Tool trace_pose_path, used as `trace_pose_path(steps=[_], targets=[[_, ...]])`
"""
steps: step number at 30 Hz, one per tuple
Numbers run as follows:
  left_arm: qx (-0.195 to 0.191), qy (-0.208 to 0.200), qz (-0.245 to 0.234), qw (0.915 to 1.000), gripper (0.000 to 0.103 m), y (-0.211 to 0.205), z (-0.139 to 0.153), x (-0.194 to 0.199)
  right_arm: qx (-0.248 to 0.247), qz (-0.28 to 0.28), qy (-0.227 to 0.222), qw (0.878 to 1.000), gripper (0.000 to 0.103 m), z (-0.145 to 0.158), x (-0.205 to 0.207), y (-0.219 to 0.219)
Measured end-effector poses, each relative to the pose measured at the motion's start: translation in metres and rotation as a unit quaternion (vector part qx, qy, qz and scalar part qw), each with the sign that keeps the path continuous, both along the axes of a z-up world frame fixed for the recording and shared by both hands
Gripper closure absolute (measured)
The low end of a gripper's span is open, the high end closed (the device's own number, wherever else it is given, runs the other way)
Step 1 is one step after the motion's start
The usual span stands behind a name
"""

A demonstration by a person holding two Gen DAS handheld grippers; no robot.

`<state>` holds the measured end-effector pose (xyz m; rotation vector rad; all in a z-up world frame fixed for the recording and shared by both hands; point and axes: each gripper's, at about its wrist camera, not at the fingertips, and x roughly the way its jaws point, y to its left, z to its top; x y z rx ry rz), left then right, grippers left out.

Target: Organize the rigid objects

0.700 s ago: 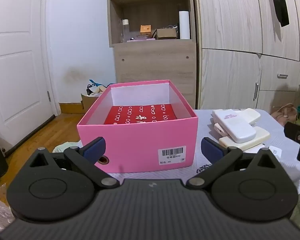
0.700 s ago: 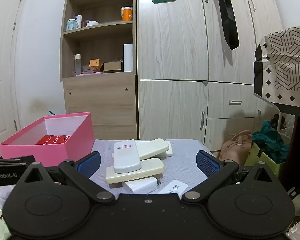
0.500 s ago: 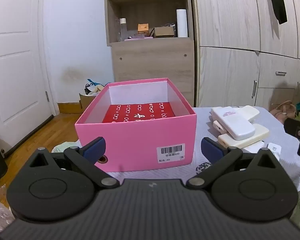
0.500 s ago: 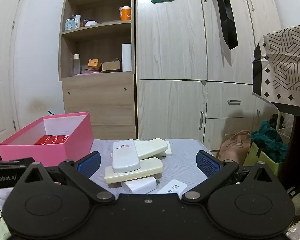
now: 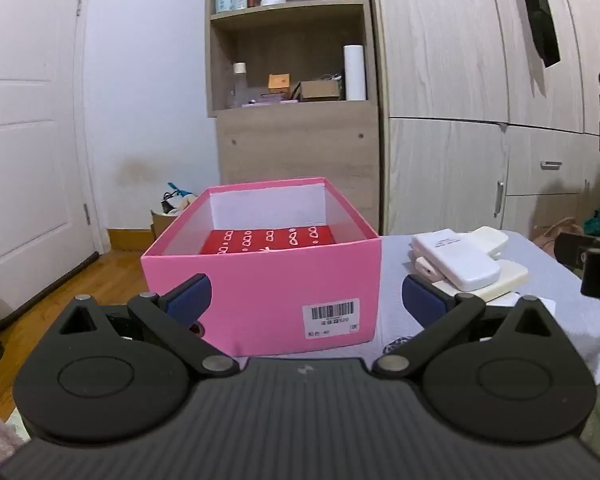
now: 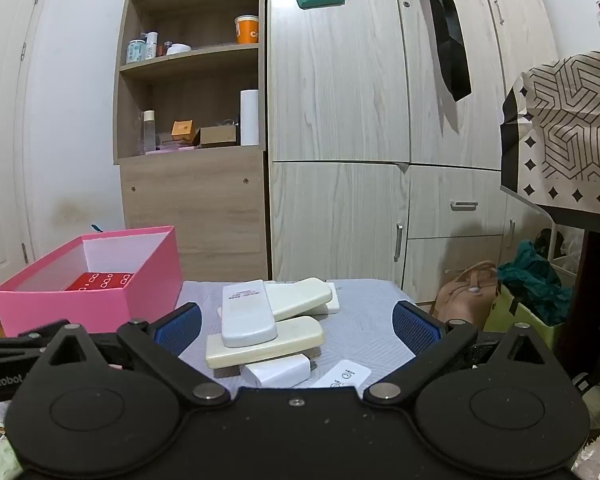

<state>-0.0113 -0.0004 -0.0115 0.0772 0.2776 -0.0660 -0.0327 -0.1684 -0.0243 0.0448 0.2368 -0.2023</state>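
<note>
Pink box, left wrist view: we see the box (image 5: pixel 260 280) open-topped on the grey cloth (image 5: pixel 392 280), its barcode end facing us and its long axis running away toward the shelf unit (image 5: pixel 292 80).
Box contents, left view: a red packet (image 5: pixel 270 240) with white marks lies flat on the floor of the box; we can tell nothing more of what is inside.
Remotes, left view: the pile sits on the cloth just right of the box, apart from it; the top white remote (image 5: pixel 456 258) runs from near right to far left.
Left gripper (image 5: pixel 304 296): our fingers are spread wide with nothing between them, low in front of the box's near end.
Remotes, right wrist view: the white remote (image 6: pixel 246 314) lies on top with its long axis pointing away from us, label end far; beneath it a cream remote (image 6: pixel 292 342) lies crosswise, and another cream one (image 6: pixel 300 298) angles off to the far right.
Small pieces, right view: a white charger (image 6: pixel 276 372) touches the pile's near edge, a white card (image 6: pixel 342 374) just right of it.
Box, right view: we see it (image 6: pixel 92 300) left of the pile, the red packet (image 6: pixel 100 280) inside.
Right gripper (image 6: pixel 296 324): released and wide, the pile framed between our fingers but untouched.
</note>
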Motion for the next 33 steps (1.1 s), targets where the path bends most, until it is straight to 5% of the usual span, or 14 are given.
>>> trace_pose_path(steps=[33], targets=[[0.011, 0.094, -0.011, 0.9955, 0.0, 0.002, -0.014, 0.019, -0.015, 0.012, 0.069, 0.997, 0.0, -0.017, 0.005, 0.012]])
